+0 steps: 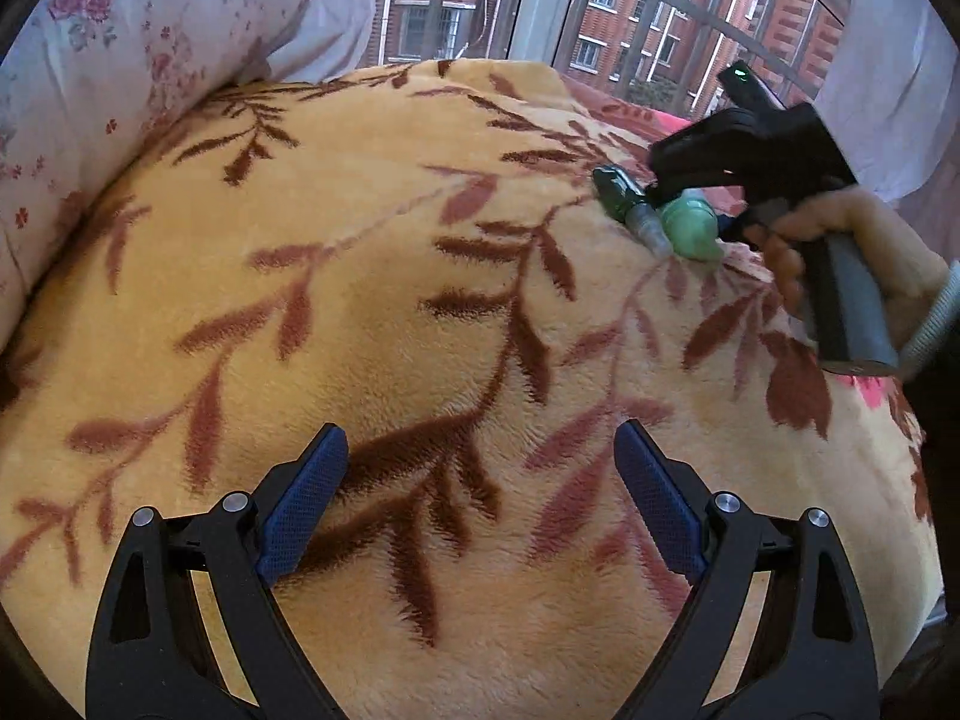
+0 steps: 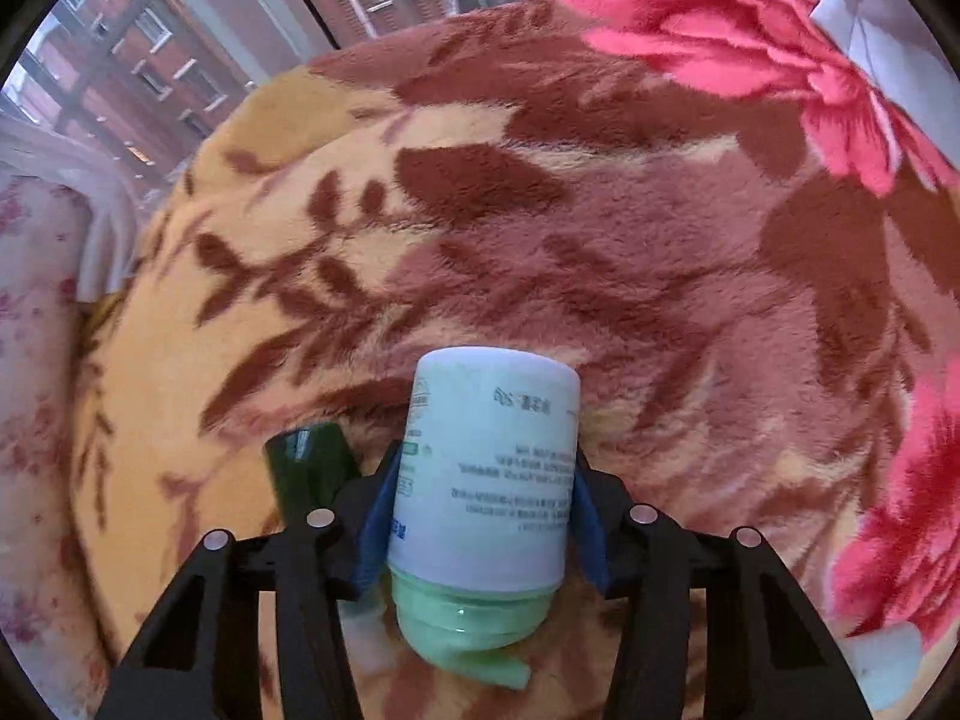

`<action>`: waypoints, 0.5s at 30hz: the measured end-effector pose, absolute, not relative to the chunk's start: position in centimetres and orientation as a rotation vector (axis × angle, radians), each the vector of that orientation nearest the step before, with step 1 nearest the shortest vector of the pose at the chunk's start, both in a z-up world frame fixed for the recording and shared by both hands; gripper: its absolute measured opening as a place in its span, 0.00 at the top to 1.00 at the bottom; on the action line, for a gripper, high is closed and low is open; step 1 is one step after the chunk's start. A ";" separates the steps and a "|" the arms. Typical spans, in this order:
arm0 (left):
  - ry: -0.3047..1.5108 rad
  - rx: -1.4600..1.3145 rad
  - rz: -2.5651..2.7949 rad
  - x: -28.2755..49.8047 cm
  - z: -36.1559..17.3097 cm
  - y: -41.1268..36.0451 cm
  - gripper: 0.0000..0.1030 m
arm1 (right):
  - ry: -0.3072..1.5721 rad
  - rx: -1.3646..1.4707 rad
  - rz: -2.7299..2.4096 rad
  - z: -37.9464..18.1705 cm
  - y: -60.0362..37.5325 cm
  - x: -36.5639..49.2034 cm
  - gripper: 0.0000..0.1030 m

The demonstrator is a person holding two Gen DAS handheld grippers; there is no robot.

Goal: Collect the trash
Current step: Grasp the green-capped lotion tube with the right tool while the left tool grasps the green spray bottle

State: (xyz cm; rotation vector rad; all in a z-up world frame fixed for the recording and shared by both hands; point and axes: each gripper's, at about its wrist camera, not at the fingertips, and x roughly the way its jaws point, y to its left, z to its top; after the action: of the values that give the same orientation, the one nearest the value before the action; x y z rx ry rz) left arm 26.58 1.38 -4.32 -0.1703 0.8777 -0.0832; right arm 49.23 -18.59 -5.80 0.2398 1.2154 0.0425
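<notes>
My right gripper (image 2: 477, 510) is shut on a pale green plastic bottle (image 2: 486, 480) with a white label, gripped across its body just above the blanket. A dark green bottle (image 2: 309, 462) lies on the blanket right beside its left finger. In the left wrist view the right gripper (image 1: 678, 198) is at the far right with the pale green bottle (image 1: 690, 228) in it and the dark green bottle (image 1: 624, 195) next to it. My left gripper (image 1: 480, 480) is open and empty, low over the yellow blanket (image 1: 360, 270).
The bed is covered by a plush blanket with brown leaves and pink flowers (image 2: 750, 60). A floral pillow (image 1: 120, 60) lies at the back left. A window (image 1: 540, 0) with brick buildings behind is beyond the bed. A white object (image 2: 882, 660) lies at lower right.
</notes>
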 end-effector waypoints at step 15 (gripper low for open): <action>0.931 -0.142 -0.042 27.2 -4.9 0.9 0.14 | 0.972 0.199 0.243 -0.7 -23.9 32.5 0.53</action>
State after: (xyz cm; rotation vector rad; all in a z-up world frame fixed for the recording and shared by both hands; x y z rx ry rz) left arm 27.17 0.86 -4.86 -0.1419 0.9310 -0.0421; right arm 32.46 -23.94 -0.70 0.1987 0.9725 0.2433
